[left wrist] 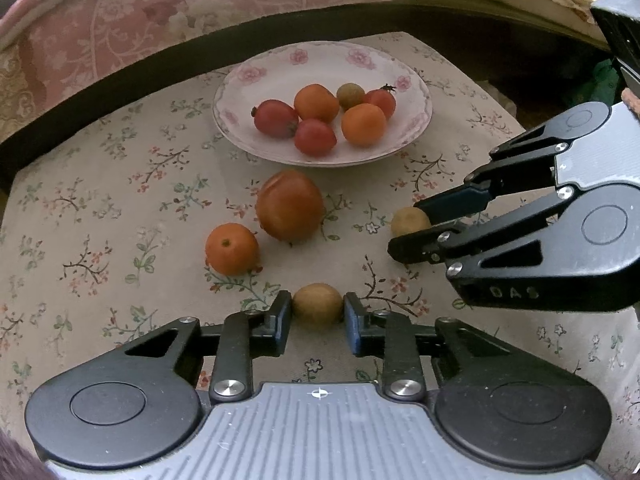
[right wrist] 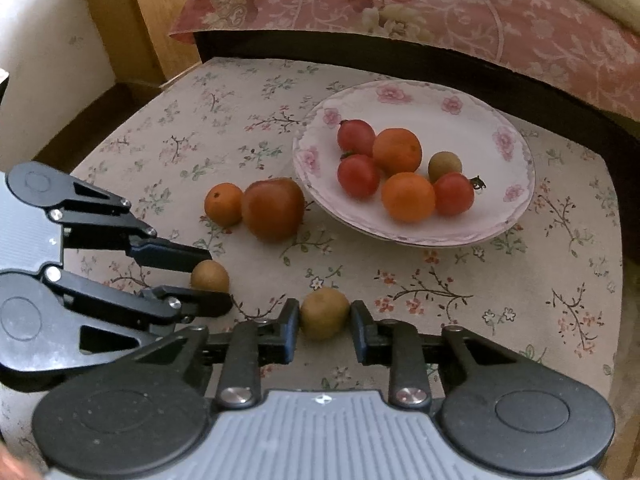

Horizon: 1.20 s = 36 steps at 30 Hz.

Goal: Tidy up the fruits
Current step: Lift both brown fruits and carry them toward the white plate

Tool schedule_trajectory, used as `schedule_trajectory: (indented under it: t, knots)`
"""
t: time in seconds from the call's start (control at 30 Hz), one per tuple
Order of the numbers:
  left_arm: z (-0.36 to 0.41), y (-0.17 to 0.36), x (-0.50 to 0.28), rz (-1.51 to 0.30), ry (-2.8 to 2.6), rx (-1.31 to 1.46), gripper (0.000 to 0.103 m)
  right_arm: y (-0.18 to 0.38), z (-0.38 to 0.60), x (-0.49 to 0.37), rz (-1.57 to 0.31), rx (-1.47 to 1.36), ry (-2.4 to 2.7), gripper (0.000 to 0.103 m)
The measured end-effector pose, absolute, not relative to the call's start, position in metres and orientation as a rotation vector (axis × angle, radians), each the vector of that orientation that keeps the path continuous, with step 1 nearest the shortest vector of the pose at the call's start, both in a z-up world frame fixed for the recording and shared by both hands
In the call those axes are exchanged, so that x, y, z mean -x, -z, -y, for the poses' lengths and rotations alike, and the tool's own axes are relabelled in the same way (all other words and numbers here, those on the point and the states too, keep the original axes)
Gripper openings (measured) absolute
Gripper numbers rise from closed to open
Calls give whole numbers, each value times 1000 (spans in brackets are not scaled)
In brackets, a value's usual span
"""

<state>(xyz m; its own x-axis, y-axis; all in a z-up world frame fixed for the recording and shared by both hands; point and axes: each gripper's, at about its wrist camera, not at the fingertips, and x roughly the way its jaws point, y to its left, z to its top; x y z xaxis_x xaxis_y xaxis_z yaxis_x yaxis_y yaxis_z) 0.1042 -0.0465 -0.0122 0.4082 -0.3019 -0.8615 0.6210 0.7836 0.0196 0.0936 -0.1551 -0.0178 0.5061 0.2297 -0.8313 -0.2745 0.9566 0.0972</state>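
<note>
My left gripper [left wrist: 317,309] is shut on a small tan round fruit [left wrist: 317,303] low over the flowered tablecloth. My right gripper [right wrist: 325,316] grips a second tan fruit [right wrist: 325,313] the same way. Each gripper shows in the other's view: the right gripper [left wrist: 406,227] with its fruit [left wrist: 410,221], the left gripper [right wrist: 218,280] with its fruit [right wrist: 209,276]. A flowered plate [left wrist: 280,64] [right wrist: 400,108] beyond them holds several fruits: oranges, red tomatoes and one tan fruit. A large reddish tomato [left wrist: 290,205] and a small orange [left wrist: 232,248] lie on the cloth before the plate.
The small table's cloth [left wrist: 100,208] ends in a dark gap [left wrist: 160,52] at the far side, with a pink floral bedspread [left wrist: 160,4] behind. In the right wrist view a wooden panel [right wrist: 160,12] and a white wall [right wrist: 48,52] stand at the far left.
</note>
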Motion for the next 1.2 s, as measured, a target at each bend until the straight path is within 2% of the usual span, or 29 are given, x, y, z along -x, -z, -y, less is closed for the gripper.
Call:
schedule_trajectory:
  t: [1.2]
  knots:
    - [50,-10,-112,-886,576,-362,36,-14,163,-94,-900,25,-271,29]
